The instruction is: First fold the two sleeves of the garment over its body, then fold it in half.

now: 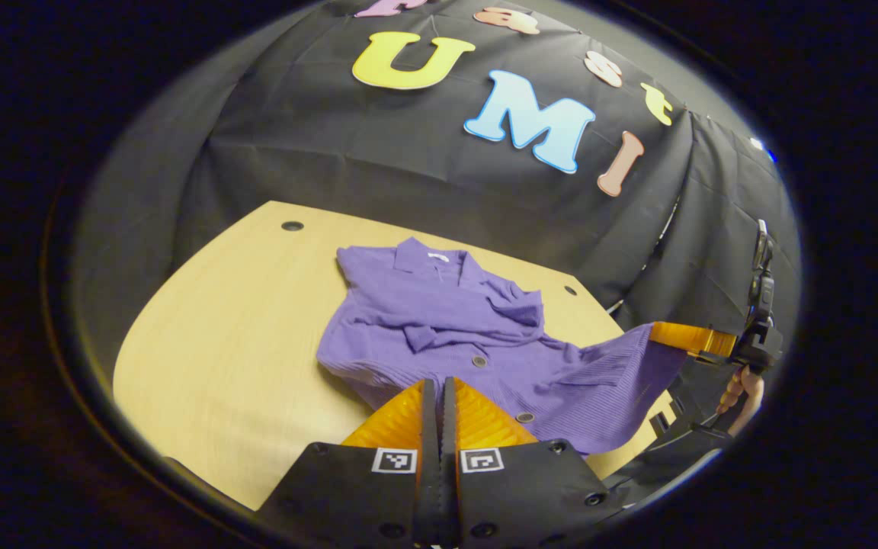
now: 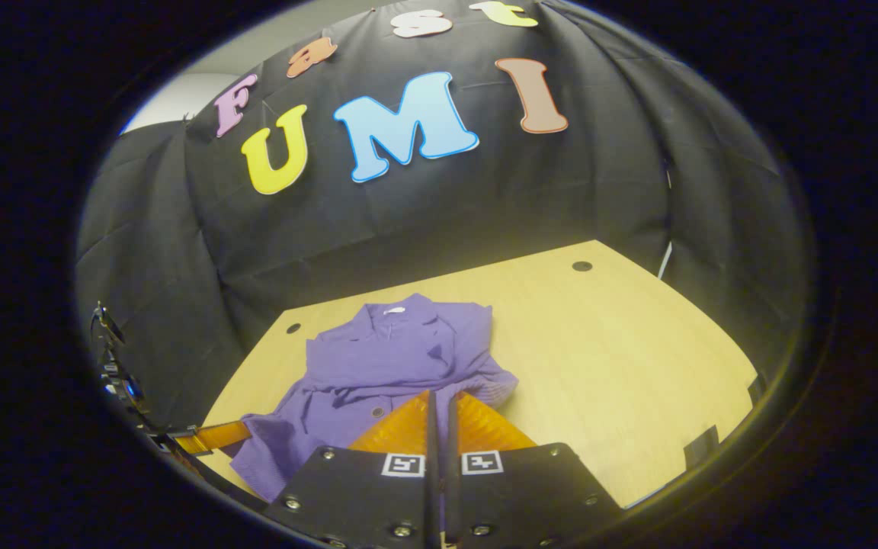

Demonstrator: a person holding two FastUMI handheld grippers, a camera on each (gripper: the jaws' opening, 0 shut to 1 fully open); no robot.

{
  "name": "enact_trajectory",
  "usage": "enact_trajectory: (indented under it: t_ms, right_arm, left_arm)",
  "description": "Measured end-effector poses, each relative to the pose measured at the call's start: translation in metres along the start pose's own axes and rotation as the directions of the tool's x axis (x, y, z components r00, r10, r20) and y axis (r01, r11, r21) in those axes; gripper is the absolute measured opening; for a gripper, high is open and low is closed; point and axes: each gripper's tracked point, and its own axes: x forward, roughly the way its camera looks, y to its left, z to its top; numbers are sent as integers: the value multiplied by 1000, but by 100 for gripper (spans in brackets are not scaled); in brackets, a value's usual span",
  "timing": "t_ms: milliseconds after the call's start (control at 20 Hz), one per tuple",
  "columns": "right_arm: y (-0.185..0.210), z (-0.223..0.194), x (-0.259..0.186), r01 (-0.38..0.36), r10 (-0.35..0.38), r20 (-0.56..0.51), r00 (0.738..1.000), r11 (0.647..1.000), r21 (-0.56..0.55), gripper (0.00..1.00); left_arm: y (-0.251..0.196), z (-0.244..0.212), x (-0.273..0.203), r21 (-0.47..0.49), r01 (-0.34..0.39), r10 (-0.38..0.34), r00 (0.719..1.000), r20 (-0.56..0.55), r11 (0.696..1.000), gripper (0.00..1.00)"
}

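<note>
On the pale wooden table (image 1: 203, 343) lies a purple ribbed cardigan (image 1: 439, 320) with a collar and dark buttons, both sleeves already folded across its chest. Its collar points toward the black cloth wall (image 1: 378, 168) and its long axis runs from there back to the near edge, where the hem is lifted off the wood.

From the left gripper view, the left gripper (image 1: 439, 385) has its fingers pressed together on the near hem corner. The right gripper (image 1: 656, 332) appears at the right edge, held by a hand (image 1: 744, 393) and pinching the other hem corner, with the fabric stretched between.

From the right gripper view, the right gripper's fingers meet on the hem, the left gripper (image 2: 245, 433) grips the cloth at lower left, and bare table spreads to the right.
</note>
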Motion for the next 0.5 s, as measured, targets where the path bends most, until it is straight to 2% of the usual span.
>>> enact_trajectory:
  t_ms: [500]
  right_arm:
    - [11, 71, 76, -103, 104, 34, 994, 995, -10, 3]
  left_arm:
    - [13, 102, 70, -18, -87, 88, 991, 96, 996, 6]
